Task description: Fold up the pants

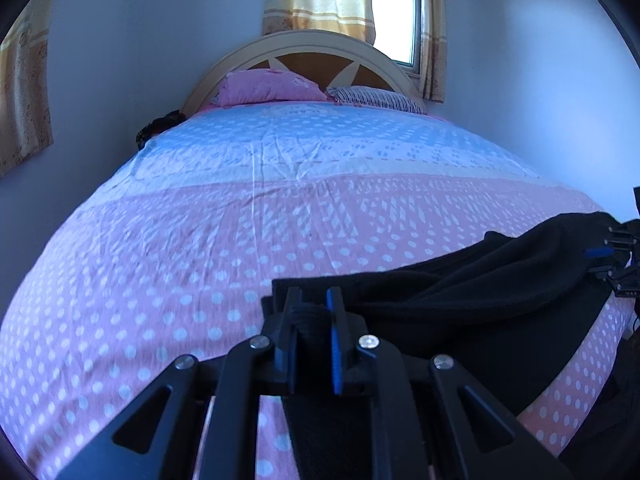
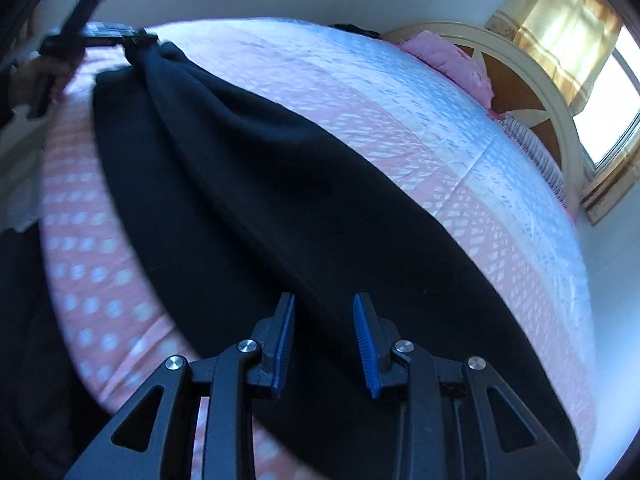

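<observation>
Left claw (image 1: 314,300) is clamped on a bunched edge of the black pants (image 1: 472,292). Right claw (image 2: 324,308) stands apart above the same cloth, gripping nothing. Pants lie across the dotted pink bed (image 1: 160,264).

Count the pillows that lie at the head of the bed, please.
2. A pink pillow lies at the left of the headboard, and a striped pillow lies to its right. More may be hidden behind them.
</observation>
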A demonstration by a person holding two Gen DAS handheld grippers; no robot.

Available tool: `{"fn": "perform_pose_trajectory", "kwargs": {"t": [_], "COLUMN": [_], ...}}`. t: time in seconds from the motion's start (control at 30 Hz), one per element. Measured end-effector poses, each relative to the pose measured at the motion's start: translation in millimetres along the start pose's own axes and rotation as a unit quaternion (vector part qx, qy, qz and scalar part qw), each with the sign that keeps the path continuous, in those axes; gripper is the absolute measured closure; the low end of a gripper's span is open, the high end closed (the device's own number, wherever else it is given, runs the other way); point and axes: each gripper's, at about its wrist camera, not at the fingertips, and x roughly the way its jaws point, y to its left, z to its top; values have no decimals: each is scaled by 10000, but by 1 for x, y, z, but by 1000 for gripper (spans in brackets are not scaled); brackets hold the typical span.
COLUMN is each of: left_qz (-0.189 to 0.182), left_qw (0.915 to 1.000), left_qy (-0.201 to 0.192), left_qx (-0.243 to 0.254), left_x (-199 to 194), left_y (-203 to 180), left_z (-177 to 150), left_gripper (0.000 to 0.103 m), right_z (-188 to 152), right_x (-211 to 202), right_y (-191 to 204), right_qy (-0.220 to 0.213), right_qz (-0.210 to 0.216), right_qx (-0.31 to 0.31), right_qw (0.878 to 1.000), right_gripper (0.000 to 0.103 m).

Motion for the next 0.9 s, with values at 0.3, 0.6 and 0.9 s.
{"fn": "perform_pose_trajectory", "kwargs": {"t": [0.3,0.6,0.9], "left_qz": [-350,-511,-550], "left_qw": [9989,9985,9984], "left_qy": [-317,-19,-30], "left_qx": [52,187,154], "left_x": [-28,-31,-34], "left_y": [7,3,3], "left_z": [3,-38,-47], "left_gripper": [90,90,80], "right_z": [2,-20,-30], "right_x": [-40,-21,-20], "right_y": [-1,27,33], "right_qy": [-468,-138,9], "right_qz": [153,267,269], "right_qx": [101,-145,-196], "right_qw": [9987,9994,9994], "right_gripper": [100,100,100]}}
